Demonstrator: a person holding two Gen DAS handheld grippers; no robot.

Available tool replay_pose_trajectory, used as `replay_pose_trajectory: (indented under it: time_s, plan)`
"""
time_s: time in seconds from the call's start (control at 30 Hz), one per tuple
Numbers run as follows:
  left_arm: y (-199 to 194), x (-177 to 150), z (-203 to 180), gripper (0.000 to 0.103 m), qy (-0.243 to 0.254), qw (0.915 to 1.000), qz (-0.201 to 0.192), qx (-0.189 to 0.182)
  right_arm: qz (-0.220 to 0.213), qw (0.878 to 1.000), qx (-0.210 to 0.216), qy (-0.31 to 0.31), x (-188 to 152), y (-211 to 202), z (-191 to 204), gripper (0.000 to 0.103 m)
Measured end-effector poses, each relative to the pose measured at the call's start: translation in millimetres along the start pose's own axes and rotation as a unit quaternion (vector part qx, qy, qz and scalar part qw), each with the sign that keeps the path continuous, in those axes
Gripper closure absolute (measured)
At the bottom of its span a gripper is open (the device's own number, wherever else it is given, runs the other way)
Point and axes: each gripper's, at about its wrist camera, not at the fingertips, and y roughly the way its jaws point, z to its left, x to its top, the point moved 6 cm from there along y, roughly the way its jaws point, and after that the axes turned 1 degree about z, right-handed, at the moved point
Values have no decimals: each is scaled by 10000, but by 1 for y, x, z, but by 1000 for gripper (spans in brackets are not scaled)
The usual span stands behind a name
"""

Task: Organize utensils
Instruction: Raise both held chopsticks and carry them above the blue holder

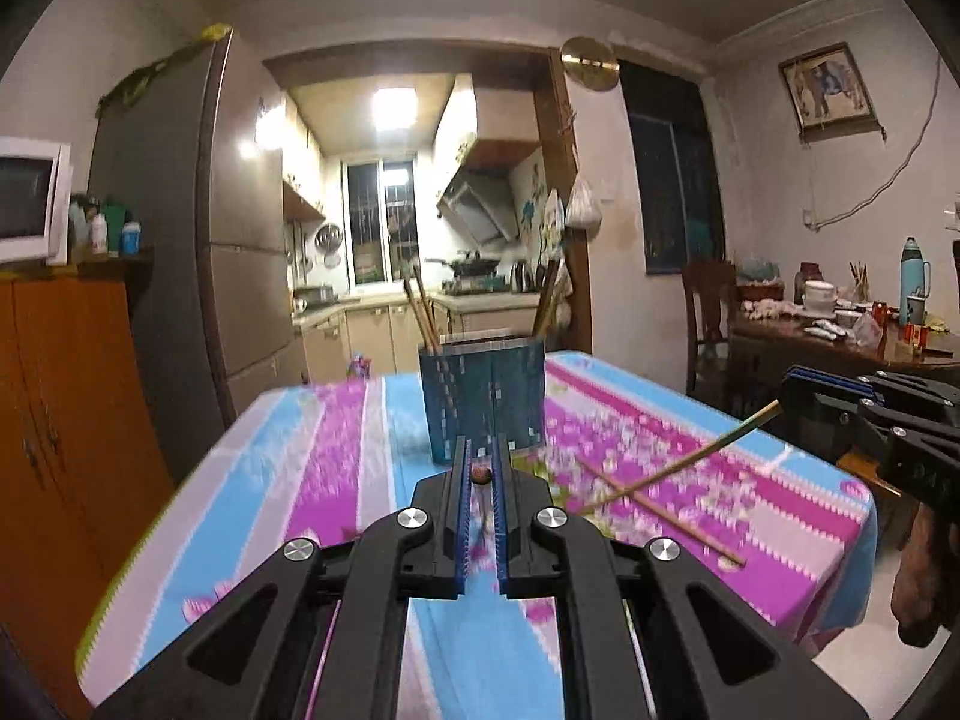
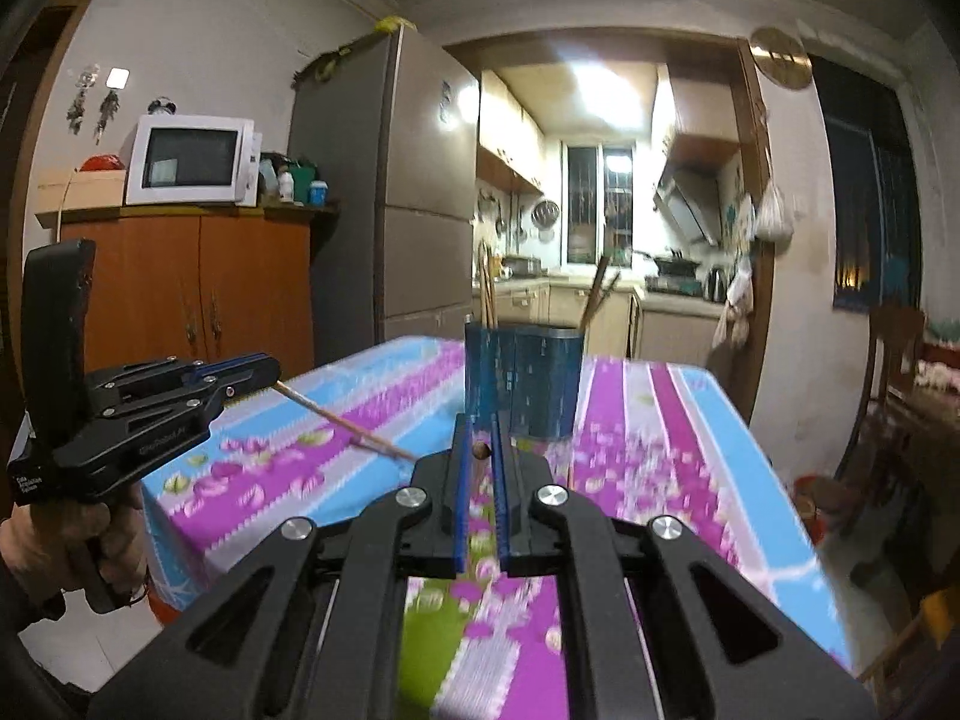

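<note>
The left gripper (image 1: 480, 468) clamps 1 chopstick between its blue pads (image 1: 461, 492), jaws nearly together around it; in its own view only the round brown butt end (image 1: 480, 476) shows, so that stick's long axis runs straight along the line of sight. From the right wrist view the same gripper (image 2: 264, 369) sits at the left edge, and its chopstick (image 2: 342, 427) juts out of the fingertips, slanting down and to the right over the tablecloth (image 2: 750, 480) toward the centre.

In the middle of the table stands the blue utensil holder (image 1: 483, 405), upright, with several chopsticks (image 1: 420, 306) leaning in it, handles up: some tilt left in the left part, some tilt right on the right side. It is just beyond both sets of fingertips.

On the cloth to the right of the holder lies 1 loose chopstick (image 1: 678, 516), flat, running diagonally from near the holder's base down toward the table's right edge.

The right gripper (image 1: 792, 396) grips another chopstick (image 1: 690, 468), which crosses over the loose 1 and points down-left. In its own view (image 2: 480, 456) the jaws are pressed on a round brown end (image 2: 480, 450), again seen end-on.
</note>
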Motion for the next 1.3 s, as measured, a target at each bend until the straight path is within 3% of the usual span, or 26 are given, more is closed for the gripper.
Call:
replay_pose_trajectory:
  time_s: [0.33, 0.67, 1.3]
  plan:
    - [25, 57, 6, 95, 62, 9998, -47, -180, -72, 9994, 131, -315, 52, 28, -7, 98]
    - [38, 88, 7, 95, 121, 9996, 103, -217, 22, 9991, 144, -389, 70, 50, -12, 98]
    - [54, 87, 27, 95, -274, 9982, 189, -496, 140, 9990, 242, -344, 98, 60, -17, 98]
